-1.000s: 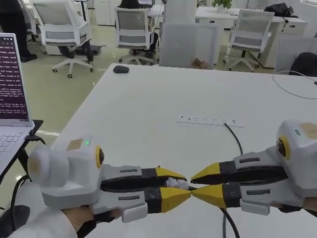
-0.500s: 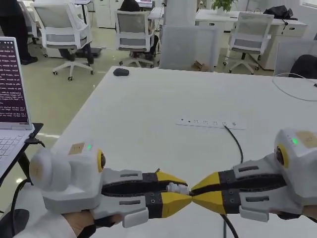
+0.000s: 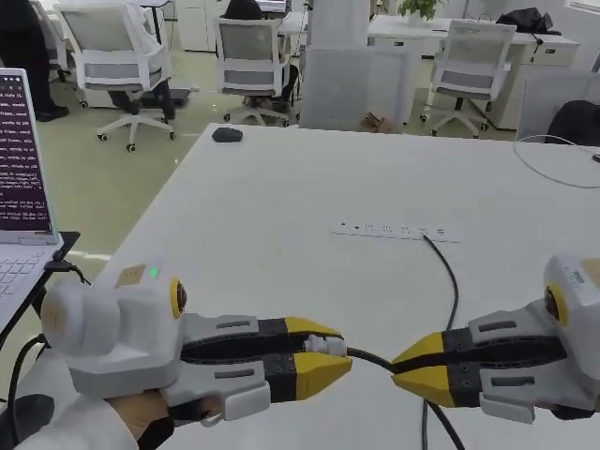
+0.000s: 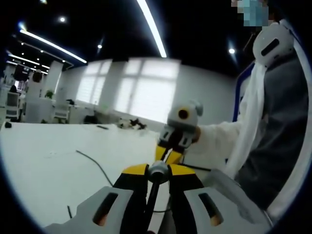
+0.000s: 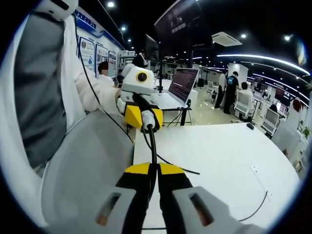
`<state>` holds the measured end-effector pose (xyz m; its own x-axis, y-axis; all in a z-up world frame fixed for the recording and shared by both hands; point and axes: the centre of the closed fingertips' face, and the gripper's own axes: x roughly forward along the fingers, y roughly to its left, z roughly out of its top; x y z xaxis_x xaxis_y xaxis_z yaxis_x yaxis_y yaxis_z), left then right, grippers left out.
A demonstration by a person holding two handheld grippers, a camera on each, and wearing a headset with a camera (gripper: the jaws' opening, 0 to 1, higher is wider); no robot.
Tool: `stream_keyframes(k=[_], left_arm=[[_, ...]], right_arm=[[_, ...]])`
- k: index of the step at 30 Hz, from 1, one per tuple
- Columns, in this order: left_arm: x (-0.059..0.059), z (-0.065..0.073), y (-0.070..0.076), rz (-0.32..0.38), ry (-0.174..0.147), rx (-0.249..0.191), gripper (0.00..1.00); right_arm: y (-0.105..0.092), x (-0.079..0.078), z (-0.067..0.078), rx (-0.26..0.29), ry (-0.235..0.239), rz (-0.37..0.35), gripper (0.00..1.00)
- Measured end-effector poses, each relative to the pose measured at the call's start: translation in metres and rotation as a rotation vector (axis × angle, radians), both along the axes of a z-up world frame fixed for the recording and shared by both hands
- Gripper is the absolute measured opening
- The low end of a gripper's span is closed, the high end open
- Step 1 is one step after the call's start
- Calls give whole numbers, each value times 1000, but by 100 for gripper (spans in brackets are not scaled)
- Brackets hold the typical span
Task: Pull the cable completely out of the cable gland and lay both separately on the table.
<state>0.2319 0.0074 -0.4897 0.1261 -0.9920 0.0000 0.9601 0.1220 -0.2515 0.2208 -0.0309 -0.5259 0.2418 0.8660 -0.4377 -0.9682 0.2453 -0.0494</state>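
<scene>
Low in the head view my left gripper (image 3: pixel 345 349) is shut on the white cable gland (image 3: pixel 324 345). A short stretch of black cable (image 3: pixel 370 358) runs from the gland to my right gripper (image 3: pixel 396 367), which is shut on the cable. Both are held a little above the white table (image 3: pixel 281 206). In the left gripper view the gland (image 4: pixel 158 171) sits between the yellow jaws, with the right gripper (image 4: pixel 169 148) facing it. In the right gripper view the cable (image 5: pixel 152 146) leads straight from the shut jaws to the gland (image 5: pixel 147 118).
A white power strip (image 3: pixel 398 231) lies mid-table, and its black lead (image 3: pixel 450 272) runs toward me under the right gripper. A dark mouse (image 3: pixel 226 134) sits at the far edge. An open laptop (image 3: pixel 19 187) stands off the table's left side. Office chairs (image 3: pixel 253 56) stand beyond.
The two grippers have drawn apart. Their tips met at the gland before; now a length of black cable shows between them. The right gripper has moved right.
</scene>
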Motion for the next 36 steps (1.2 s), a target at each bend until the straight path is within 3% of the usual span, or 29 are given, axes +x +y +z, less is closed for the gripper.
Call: stream_keyframes(k=[10, 16, 24, 30, 33, 36], left_arm=[[8, 3, 11, 41, 13, -20, 16], [6, 0, 9, 43, 7, -1, 16], [2, -5, 6, 31, -4, 23, 16], [3, -6, 5, 43, -4, 31, 16], [0, -7, 1, 39, -7, 35, 16], [-3, -10, -4, 34, -6, 40, 16]], right_arm=[[-23, 6, -19, -24, 33, -59, 3], [-33, 6, -30, -38, 52, -80, 3], [-35, 1, -35, -41, 55, -88, 3], [-33, -4, -30, -46, 62, -72, 3], [-25, -5, -18, -37, 9, -63, 14], [-15, -6, -9, -30, -2, -43, 16]])
